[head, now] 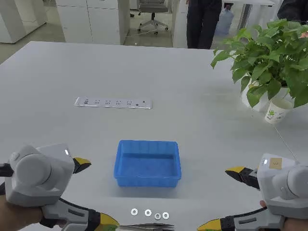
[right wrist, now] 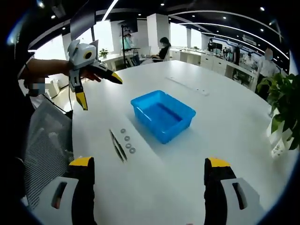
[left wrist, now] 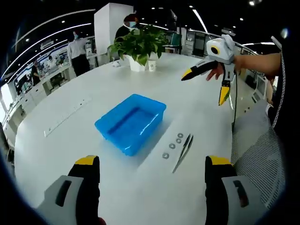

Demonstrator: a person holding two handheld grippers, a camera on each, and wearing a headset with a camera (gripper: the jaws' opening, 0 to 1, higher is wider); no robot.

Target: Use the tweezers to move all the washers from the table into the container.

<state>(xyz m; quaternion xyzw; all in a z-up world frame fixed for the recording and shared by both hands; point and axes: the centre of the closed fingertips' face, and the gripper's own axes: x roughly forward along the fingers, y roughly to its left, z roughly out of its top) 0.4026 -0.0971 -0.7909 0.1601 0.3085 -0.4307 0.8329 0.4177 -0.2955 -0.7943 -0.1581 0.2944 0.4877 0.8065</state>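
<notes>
Nearest the person, the left gripper [head: 96,192] and the right gripper [head: 222,197] hang at either side of the head view. Each has its yellow-tipped jaws spread wide and nothing between them. Each gripper view shows the other gripper held up in the air over the near edge of the bench [head: 192,72].

Between the two grippers, close to that near edge, the tweezers [head: 147,225] lie flat on the bench, untouched. In the head view one end sits close to the lower jaw tip of the left gripper. Both gripper views show the tweezers lying alone on the surface.

Just beyond the tweezers and roughly parallel to them, four washers [head: 148,212] lie in a short row on the bench, near one another but apart. None of them is in the container.

A little farther on, in the middle of the bench, stands the blue plastic container [head: 147,143]. It is a shallow rectangular tub, open at the top, with nothing visible inside.

Well past it lies a white power strip [head: 113,103], set across the bench. To the far right, a leafy potted plant [head: 269,62] stands in a white pot, with a paper cup [head: 276,113] just beside it.

Beyond the bench are white cabinets, an office chair [head: 153,9] and a standing person [head: 204,19] in dark clothes.
</notes>
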